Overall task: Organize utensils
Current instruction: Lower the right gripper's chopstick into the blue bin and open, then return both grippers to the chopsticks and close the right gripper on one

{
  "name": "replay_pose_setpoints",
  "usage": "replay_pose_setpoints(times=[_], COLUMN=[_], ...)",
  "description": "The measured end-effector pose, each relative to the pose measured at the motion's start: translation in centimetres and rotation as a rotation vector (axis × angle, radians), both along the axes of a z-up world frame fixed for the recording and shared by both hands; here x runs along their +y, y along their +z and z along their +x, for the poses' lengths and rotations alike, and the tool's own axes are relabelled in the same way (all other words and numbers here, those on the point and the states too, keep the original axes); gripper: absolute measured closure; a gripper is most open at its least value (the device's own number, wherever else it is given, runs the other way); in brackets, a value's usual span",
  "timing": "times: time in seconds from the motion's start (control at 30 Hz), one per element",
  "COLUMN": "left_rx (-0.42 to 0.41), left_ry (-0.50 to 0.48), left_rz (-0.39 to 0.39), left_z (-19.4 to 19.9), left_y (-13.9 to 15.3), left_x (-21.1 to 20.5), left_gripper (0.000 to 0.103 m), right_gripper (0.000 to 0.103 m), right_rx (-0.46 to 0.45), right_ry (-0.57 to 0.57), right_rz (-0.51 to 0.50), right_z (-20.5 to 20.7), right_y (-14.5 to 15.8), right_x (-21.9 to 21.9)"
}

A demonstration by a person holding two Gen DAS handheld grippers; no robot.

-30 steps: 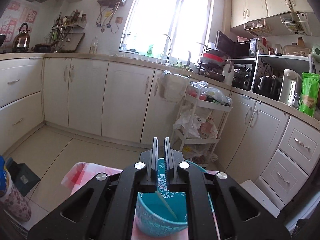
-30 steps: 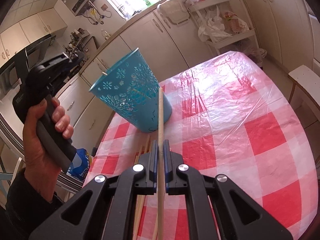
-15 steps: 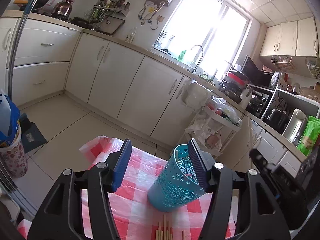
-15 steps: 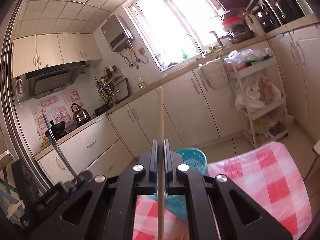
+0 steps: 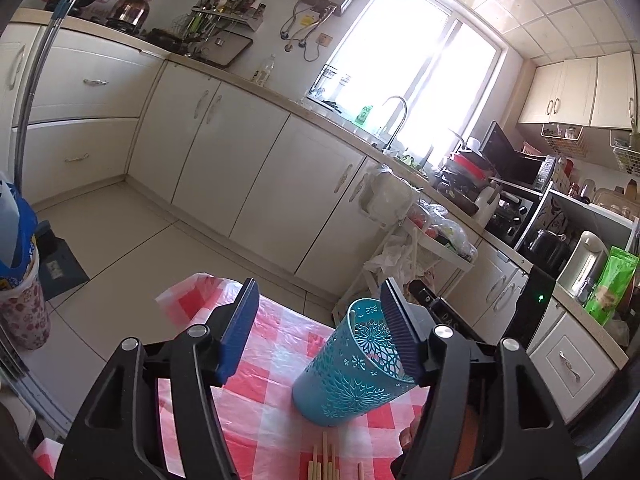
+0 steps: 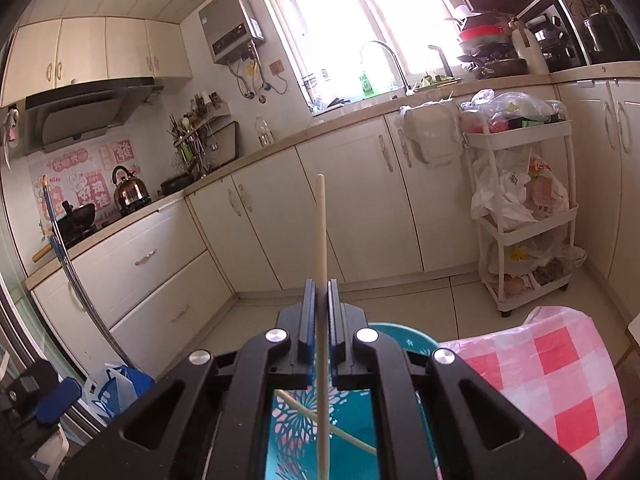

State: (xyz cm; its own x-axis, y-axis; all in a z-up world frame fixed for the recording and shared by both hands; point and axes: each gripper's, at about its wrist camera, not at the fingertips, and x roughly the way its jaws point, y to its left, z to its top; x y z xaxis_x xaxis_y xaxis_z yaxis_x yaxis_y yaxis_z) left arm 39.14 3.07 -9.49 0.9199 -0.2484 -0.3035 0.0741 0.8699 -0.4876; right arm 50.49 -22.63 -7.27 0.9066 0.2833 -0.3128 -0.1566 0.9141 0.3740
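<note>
A teal cut-out cup (image 5: 352, 368) stands on the red-and-white checked tablecloth (image 5: 256, 384). My left gripper (image 5: 319, 284) is just in front of it. Its jaws are opening and the pads do not touch the cup, which shows partly behind the right finger (image 5: 400, 332). Several wooden chopsticks (image 5: 326, 456) lie on the cloth below the cup. My right gripper (image 6: 321, 280) is shut on one chopstick (image 6: 321, 220), held above the cup's mouth (image 6: 400, 332). Another chopstick (image 6: 340, 430) leans inside the cup. The right gripper's black body (image 5: 532, 312) shows at the right of the left wrist view.
Cream kitchen cabinets (image 6: 352, 208) run along the far wall under a window. A white trolley (image 6: 524, 208) full of bags stands to the right beyond the table edge (image 6: 560, 380). A blue bag (image 5: 12, 236) and a mop handle (image 5: 36, 80) are on the left.
My left gripper let go of the cup, opened wide and drew back from it. My right gripper rose from the table with the chopstick and now sits above the cup.
</note>
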Motion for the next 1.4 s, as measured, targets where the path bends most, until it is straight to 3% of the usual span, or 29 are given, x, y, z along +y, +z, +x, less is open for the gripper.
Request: replay_pose_setpoints(times=[0.07, 0.13, 0.27, 0.37, 0.47, 0.57, 0.7, 1.03, 1.13, 1.4], left_rx=[0.000, 0.002, 0.023, 0.094, 0.215, 0.347, 0.411, 0.504, 0.529, 0.552], left_ry=[-0.004, -0.004, -0.011, -0.030, -0.072, -0.152, -0.230, -0.281, -0.279, -0.310], left_rz=[0.003, 0.009, 0.053, 0.121, 0.180, 0.210, 0.316, 0.414, 0.433, 0.492], left_z=[0.0, -0.1, -0.1, 0.3, 0.6, 0.6, -0.5, -1.5, -1.2, -1.2], left_y=[0.2, 0.2, 0.0, -0.9, -3.3, -6.5, -9.1, -12.9, -13.5, -14.8], left_x=[-0.1, -0.3, -0.7, -1.4, -2.4, -4.1, -7.1, -8.9, -8.9, -10.0], left_gripper=[0.041, 0.040, 0.038, 0.038, 0.038, 0.038, 0.038, 0.038, 0.038, 0.038], right_gripper=[0.081, 0.073, 0.073, 0.073, 0.073, 0.078, 0.082, 0.083, 0.093, 0.097], right_rx=[0.006, 0.012, -0.019, -0.023, 0.127, 0.341, 0.513, 0.566, 0.546, 0.551], right_ry=[0.001, 0.004, -0.005, -0.032, -0.012, 0.034, 0.088, 0.105, 0.096, 0.077], right_rz=[-0.016, -0.026, -0.024, -0.035, -0.064, -0.108, -0.110, -0.261, -0.318, -0.272], right_z=[-0.7, -1.3, -4.5, -8.6, -11.6, -13.5, -14.5, -13.7, -13.9, -14.1], right_y=[-0.5, -0.7, 0.1, 0.3, -2.3, -7.4, -12.5, -14.7, -14.9, -14.9], right_x=[0.0, -0.1, -1.2, -2.9, -4.0, -4.1, -3.5, -0.2, 0.1, -1.9])
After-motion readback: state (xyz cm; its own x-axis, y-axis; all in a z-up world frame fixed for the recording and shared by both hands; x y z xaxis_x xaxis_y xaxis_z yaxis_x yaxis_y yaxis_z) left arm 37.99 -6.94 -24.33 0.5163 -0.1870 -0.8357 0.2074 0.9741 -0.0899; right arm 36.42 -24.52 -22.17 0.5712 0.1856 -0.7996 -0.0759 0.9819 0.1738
